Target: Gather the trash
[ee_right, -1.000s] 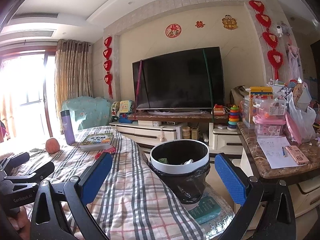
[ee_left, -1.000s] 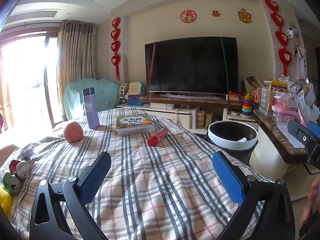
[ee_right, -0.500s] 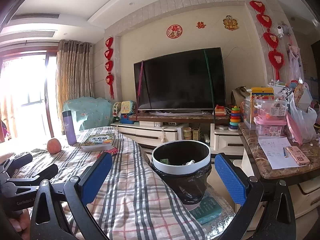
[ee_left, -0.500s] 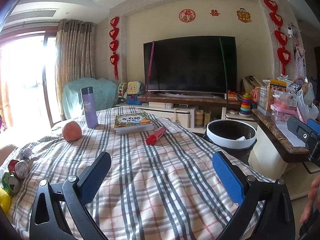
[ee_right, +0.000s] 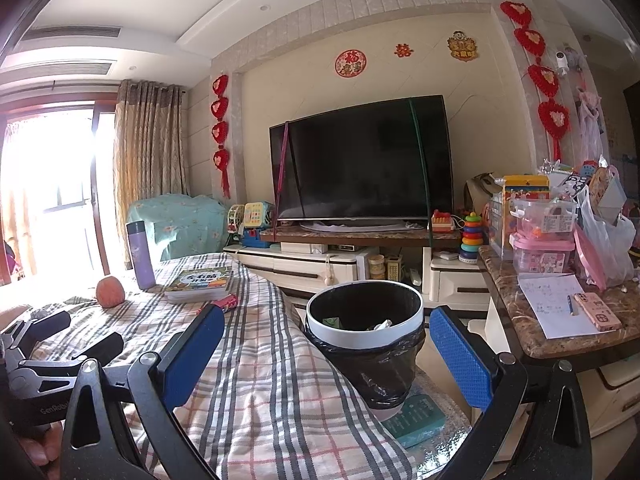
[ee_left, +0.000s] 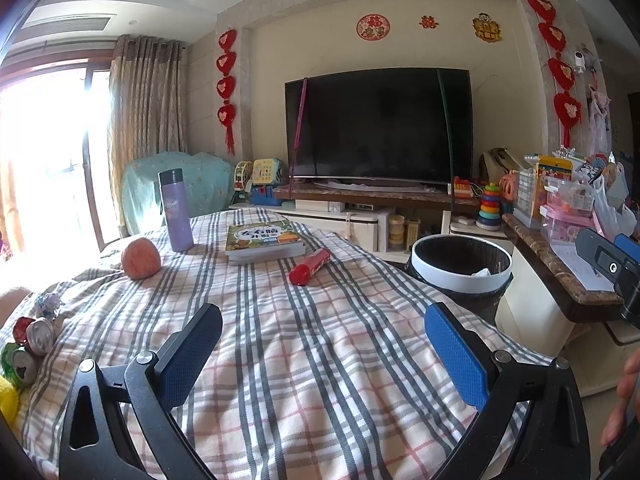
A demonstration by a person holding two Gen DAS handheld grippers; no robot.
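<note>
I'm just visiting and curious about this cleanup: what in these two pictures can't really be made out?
- Cans, left wrist view: cut by the left edge; count and labels unclear.
- Bin contents, both views: the rim hides most; only scraps show.
- Red tube, right wrist view: mostly behind the right gripper's finger.
- Book title: too small to read.
- Window, both views: glare washes it out.
</note>
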